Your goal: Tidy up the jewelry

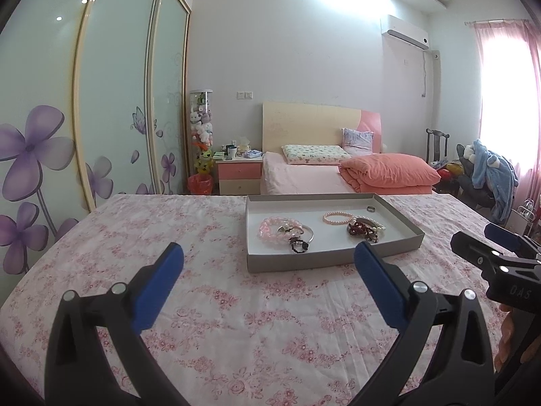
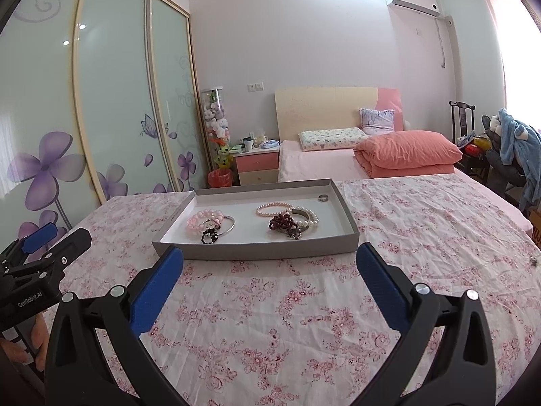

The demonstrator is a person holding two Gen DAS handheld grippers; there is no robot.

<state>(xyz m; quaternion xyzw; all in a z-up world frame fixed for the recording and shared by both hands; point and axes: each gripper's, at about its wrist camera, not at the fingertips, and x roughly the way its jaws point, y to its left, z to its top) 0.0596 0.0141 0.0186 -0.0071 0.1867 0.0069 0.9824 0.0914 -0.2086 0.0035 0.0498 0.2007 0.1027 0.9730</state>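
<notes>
Since both grippers hang back over the pink floral bedspread [image 2: 304, 321] with nothing between their fingers, I read this as a look-over pose: left gripper [image 1: 268, 264] spread wide, right gripper [image 2: 269, 264] spread wide too, each aimed at the shallow grey cardboard tray [image 2: 257, 252] just beyond. Everything sits inside it in two clumps, which keeps small stuff off the wrinkly cloth: chunky pink bead bracelet [image 2: 203, 223] tangled with a thin silver bangle [image 2: 230, 226] on the left, dark red bead bracelet [image 2: 282, 221] and white pearl strand [image 2: 311, 218] on the right, small metal ring [image 2: 323, 197] alone in the far right corner. Could be pre-sorting or already gathered, honestly can't tell.
</notes>
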